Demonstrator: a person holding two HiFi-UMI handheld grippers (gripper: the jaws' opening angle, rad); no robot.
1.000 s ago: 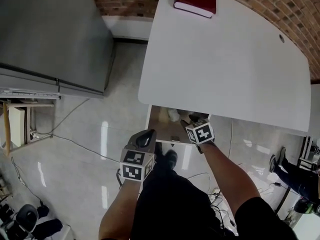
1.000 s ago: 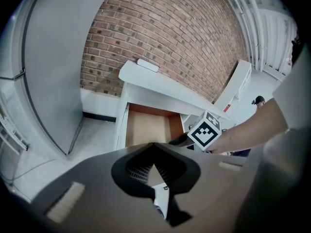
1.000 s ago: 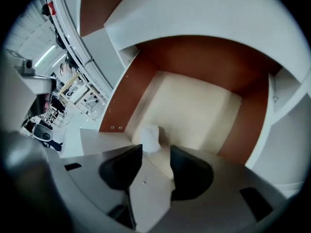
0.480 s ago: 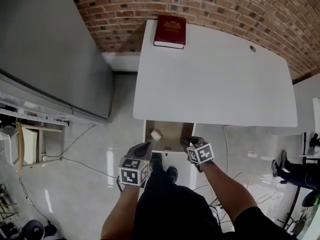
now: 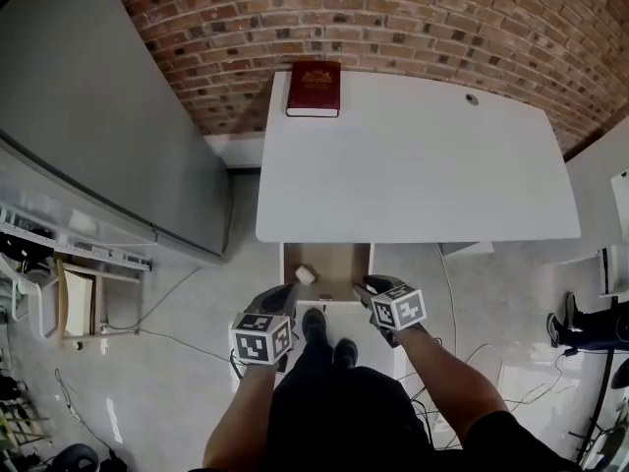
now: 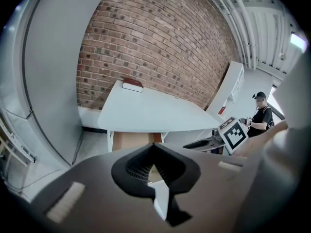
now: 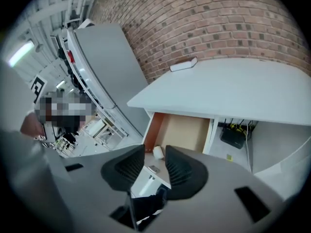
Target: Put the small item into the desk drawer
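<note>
Drawer (image 5: 342, 262) is open, pulled out from under the front edge of the white desk (image 5: 413, 165), toward its left side. Small item (image 5: 306, 274), white, lies inside the drawer on the wooden bottom, at the left side toward the front, just beside the reddish-brown side wall; nothing touches it. Left claw (image 6: 154, 147) is clenched, pad tips meeting, nothing in it; it hangs in front of the drawer's left front corner, clear of the drawer. Right claw (image 7: 155, 155) is released, pads apart with a clear gap, and its jaws have just been closing a little, with nothing between them; the small item shows through the gap but sits well beyond, down in the drawer. In the head view the right claw sits at the drawer's right front corner, above the front panel; contact can't be judged there. Desk top is bare apart from a red book (image 5: 314, 88) at the far left corner, against the brick wall (image 5: 413, 18). Grey cabinet (image 5: 98, 116) stands left of the desk. Black box with cables (image 7: 233, 137) sits on the floor under the desk. Another person (image 6: 260, 113) stands in the background of the left gripper view.
</note>
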